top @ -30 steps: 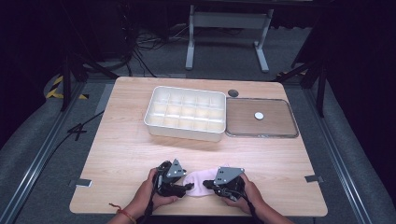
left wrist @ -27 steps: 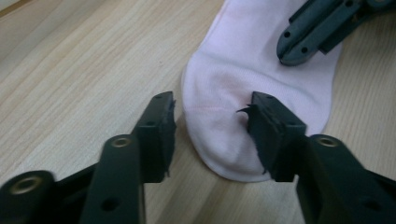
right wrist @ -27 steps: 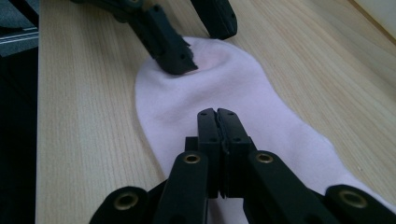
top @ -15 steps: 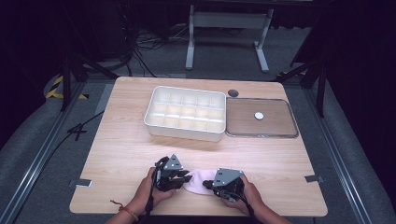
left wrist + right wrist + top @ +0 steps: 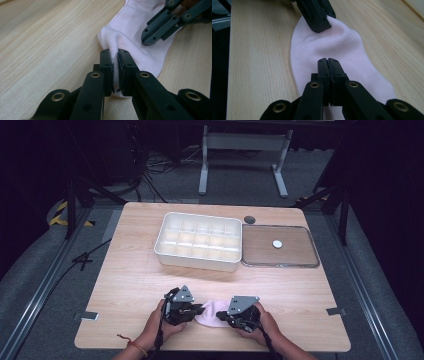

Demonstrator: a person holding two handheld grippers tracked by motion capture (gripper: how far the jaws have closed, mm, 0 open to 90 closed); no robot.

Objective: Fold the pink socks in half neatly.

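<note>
A pale pink sock point(image 5: 212, 314) lies flat on the near edge of the tabletop point(image 5: 130, 280), between the person's two hands. The left gripper point(image 5: 115, 56) pinches a raised fold at one end of the sock; its jaws have just been closing, and the cloth now sits squeezed between them. The right gripper point(image 5: 328, 60) has its jaws pressed together at the sock's other end; the fabric seems caught under their tips, though the bite is hard to make out. To do this step well, both grips should probably stay firm and lift evenly, so the sock neither slips nor stretches, and the fold should be made with the edges lined up. Farther back stand a white divided box point(image 5: 200, 240) and, just beside it, a shallow tray point(image 5: 300, 262) with a small white disc point(image 5: 277, 243). Compared with a second ago, the left gripper was spread beside the sock and is now clamped on it; the right hand has kept its place.
</note>
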